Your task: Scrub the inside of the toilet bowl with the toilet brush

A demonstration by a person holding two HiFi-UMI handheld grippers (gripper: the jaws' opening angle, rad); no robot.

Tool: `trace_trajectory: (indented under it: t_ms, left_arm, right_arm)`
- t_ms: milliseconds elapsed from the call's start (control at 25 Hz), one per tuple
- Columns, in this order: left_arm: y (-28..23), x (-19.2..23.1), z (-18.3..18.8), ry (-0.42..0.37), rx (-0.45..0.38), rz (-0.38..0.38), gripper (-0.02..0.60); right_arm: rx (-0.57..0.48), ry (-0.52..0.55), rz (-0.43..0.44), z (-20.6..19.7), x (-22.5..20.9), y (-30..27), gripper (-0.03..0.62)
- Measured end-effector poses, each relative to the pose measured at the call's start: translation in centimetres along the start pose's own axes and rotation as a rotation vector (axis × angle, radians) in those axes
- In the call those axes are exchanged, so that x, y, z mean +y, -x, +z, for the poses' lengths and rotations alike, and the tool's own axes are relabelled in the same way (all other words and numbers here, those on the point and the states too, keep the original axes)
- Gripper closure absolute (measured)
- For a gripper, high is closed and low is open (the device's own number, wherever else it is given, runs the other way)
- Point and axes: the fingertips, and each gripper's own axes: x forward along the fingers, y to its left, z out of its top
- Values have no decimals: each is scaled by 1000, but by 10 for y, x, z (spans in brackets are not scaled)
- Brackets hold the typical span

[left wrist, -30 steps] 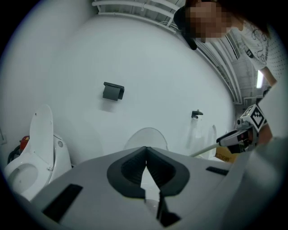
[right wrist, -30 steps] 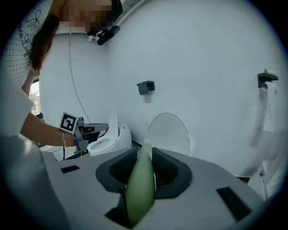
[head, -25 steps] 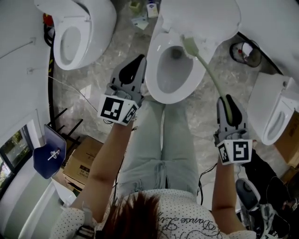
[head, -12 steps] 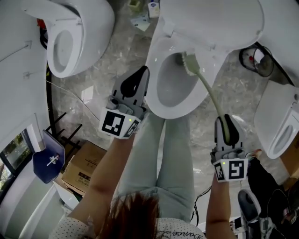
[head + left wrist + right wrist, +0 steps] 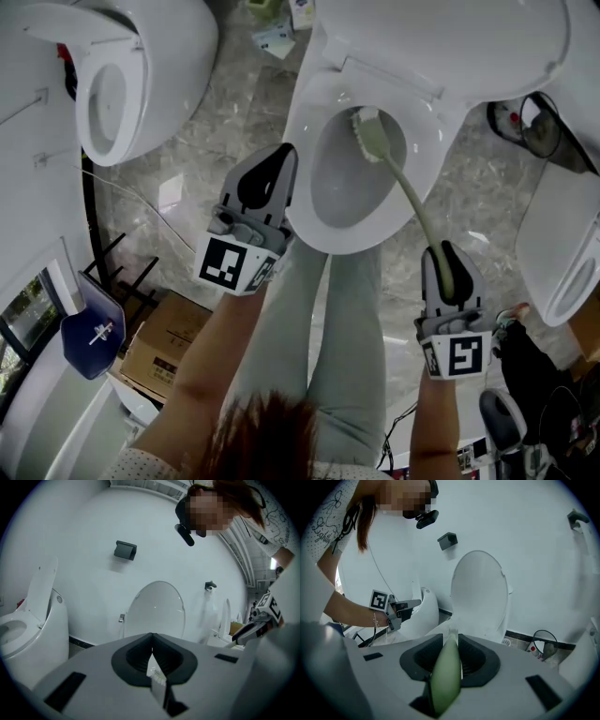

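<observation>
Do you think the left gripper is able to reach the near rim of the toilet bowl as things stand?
Probably yes: the left gripper sits right beside the near rim of the toilet bowl with nothing between them, though its jaws are shut.

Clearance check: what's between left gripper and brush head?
Head view: only the white ceramic toilet bowl's near rim and bare inner wall separate the left gripper from the pale green toilet brush's head.
</observation>
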Motion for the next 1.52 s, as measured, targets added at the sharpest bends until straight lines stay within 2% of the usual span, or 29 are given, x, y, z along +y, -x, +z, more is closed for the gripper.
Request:
trace_trajectory:
  t_ms: [360, 600, 960, 1200, 1520]
  left_arm:
    - [-6, 12, -35, 22, 10, 1, 578]
    - [-7, 16, -49, 41, 28, -1, 577]
    - [-9, 17, -58, 48, 46, -26, 577]
    - [-9, 20, -64, 55, 65, -43, 578]
    - [-12, 29, -72, 52, 80, -59, 578]
  right_arm:
    - [74, -27, -24, -45, -8, -37, 480]
    - [108, -84, -62, -65, -18, -69, 480]
    - [155, -96, -109, -83, -23, -123, 480]
    - [186, -148, -144, -100, -29, -150, 480]
    - [227, -179, -132, -113, -21, -176, 480]
